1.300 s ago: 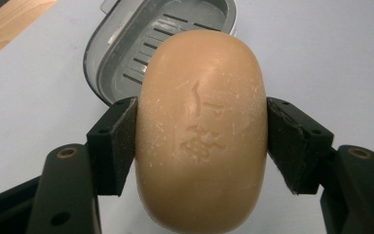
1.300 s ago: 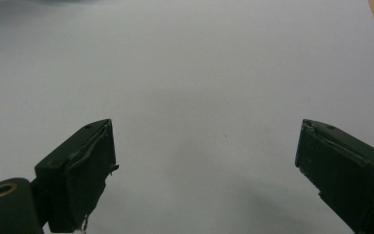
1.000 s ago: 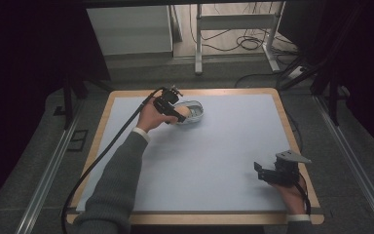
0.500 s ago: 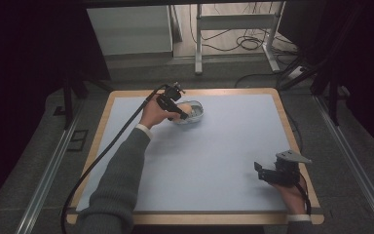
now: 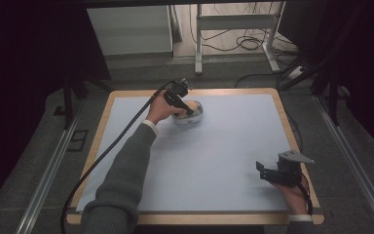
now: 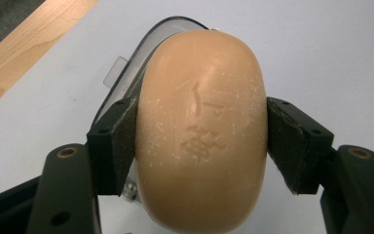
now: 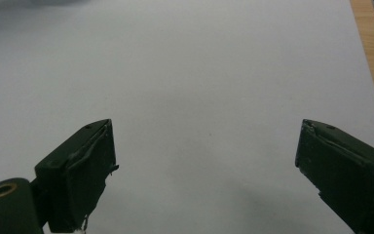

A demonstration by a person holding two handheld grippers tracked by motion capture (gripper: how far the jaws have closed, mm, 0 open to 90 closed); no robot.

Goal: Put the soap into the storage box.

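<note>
Tan oval soap (image 6: 200,131), stamped and dusty, sits clamped between the left gripper (image 6: 202,141) jaws over a clear dish (image 6: 126,83); right gripper (image 7: 204,175) jaws apart

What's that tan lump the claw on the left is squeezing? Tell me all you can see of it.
It looks like a bar of soap: a tan, rounded oval, matte, dusted with pale flecks, with characters stamped into its face. The left claw grips its two long sides. Under it sits a clear dish near the table's far edge.
</note>
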